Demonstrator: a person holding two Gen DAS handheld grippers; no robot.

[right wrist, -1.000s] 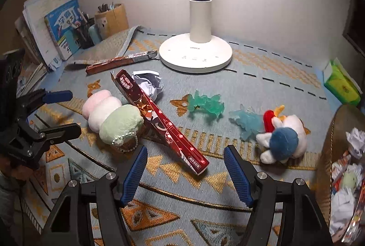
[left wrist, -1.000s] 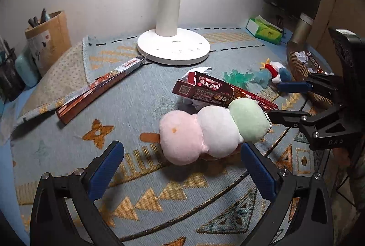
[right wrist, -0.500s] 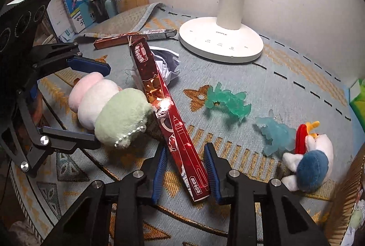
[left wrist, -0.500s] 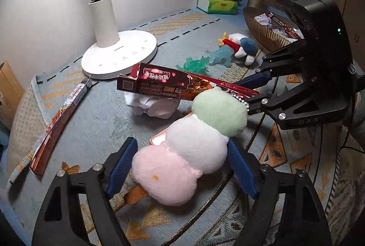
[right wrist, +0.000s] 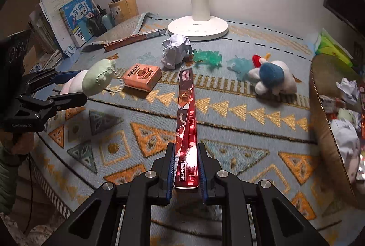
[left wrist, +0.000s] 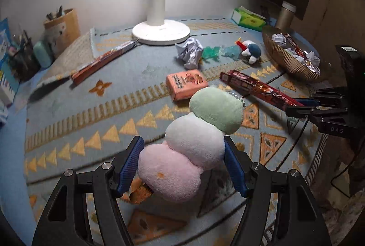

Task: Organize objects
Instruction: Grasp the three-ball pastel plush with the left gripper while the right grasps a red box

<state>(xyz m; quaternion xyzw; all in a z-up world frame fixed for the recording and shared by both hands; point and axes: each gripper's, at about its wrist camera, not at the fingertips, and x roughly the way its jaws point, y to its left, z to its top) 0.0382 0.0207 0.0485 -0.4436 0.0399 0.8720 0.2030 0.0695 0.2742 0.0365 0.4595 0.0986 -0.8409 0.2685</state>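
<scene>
gripping: left gripper [left wrist: 182,166] clenched on dango plush [left wrist: 196,143]
right gripper [right wrist: 186,168]: clamping red box [right wrist: 187,122]
nearby: orange box [right wrist: 142,77], crumpled paper [right wrist: 175,50], basket [right wrist: 324,109]

Left wrist view looked low along its fingers from the worktop's near-left edge, right wrist view from the near-right, both close, facing the lamp [left wrist: 161,29], sharing the patterned mat [right wrist: 228,122]

Right claw [right wrist: 186,168] is clamped on the near end of a long red box [right wrist: 187,122], which points away across the patterned rug [right wrist: 228,143]. Off to the left, the left claw [right wrist: 66,88] grips a pink-white-green plush [right wrist: 95,81]. An orange box [right wrist: 142,76], crumpled paper [right wrist: 174,51] and a blue-headed plush toy [right wrist: 272,77] lie beyond, near the lamp base [right wrist: 198,27].
</scene>
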